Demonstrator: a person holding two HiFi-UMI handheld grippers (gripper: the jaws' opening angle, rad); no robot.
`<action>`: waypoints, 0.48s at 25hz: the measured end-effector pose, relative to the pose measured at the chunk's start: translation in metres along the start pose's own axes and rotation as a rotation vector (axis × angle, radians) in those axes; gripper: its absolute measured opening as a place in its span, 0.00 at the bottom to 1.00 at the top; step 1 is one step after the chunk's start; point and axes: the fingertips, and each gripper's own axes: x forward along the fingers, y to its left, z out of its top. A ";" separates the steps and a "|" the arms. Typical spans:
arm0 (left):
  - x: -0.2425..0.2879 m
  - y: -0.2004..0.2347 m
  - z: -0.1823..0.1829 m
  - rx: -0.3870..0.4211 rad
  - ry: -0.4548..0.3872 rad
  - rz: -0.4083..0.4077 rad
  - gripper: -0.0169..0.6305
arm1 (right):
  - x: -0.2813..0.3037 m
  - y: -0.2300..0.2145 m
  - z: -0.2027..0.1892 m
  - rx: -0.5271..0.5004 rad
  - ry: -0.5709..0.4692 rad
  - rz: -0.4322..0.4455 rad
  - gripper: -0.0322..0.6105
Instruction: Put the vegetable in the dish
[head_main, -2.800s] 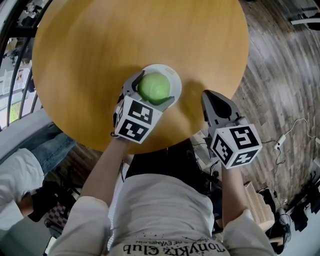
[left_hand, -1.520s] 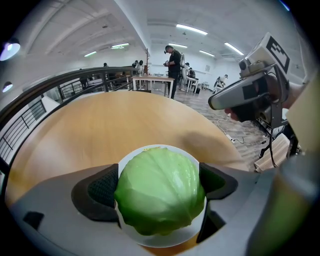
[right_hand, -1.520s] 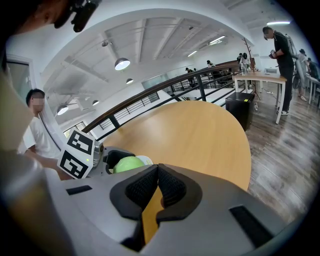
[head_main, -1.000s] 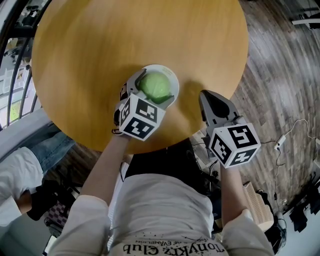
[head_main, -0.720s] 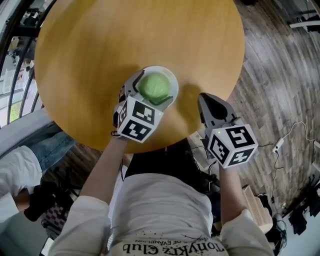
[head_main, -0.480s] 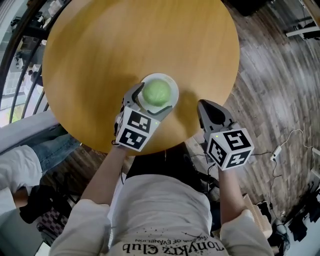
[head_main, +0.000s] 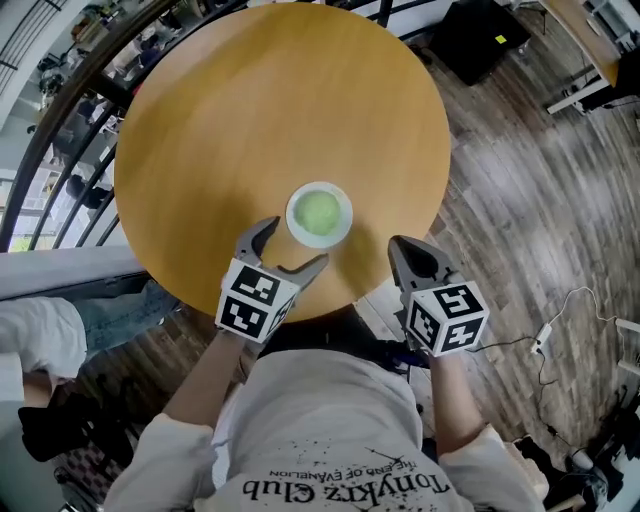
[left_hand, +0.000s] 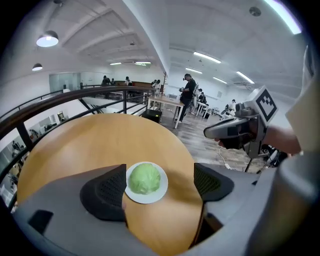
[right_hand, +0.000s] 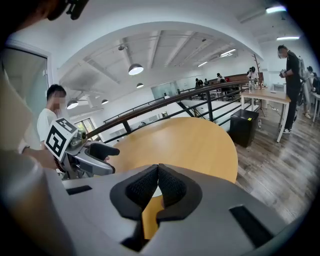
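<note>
A round pale-green vegetable (head_main: 319, 211) rests in a small white dish (head_main: 343, 228) on the round wooden table (head_main: 250, 120). My left gripper (head_main: 293, 243) sits just short of the dish, near the table's front edge. Its jaws stand wide and are closing with nothing between them. In the left gripper view the vegetable (left_hand: 145, 178) and dish (left_hand: 150, 199) lie ahead of the left gripper (left_hand: 160, 174), beyond its black pads (left_hand: 107, 192). My right gripper (head_main: 410, 252) is shut and empty at the table's front right edge, and its pads (right_hand: 150, 184) meet in its own view.
A dark railing (head_main: 70, 120) curves round the table's far left side. Another person's legs (head_main: 110, 315) show at the left. Wood flooring (head_main: 540, 200), a black box (head_main: 490, 35) and cables (head_main: 560, 310) lie to the right. People stand at distant desks (left_hand: 189, 97).
My left gripper has drawn back from the dish toward the table's front edge, leaving the vegetable in the dish. The head view has pulled away, so more table shows. The right gripper stays shut.
</note>
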 end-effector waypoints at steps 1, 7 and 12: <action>-0.008 -0.005 0.001 -0.007 -0.006 -0.006 0.70 | -0.006 0.005 0.000 -0.003 -0.003 0.000 0.09; -0.054 -0.022 0.004 0.028 -0.050 0.077 0.23 | -0.033 0.034 0.011 -0.031 -0.031 0.005 0.09; -0.068 -0.044 -0.001 -0.044 -0.111 0.087 0.10 | -0.053 0.032 0.015 -0.040 -0.066 0.001 0.09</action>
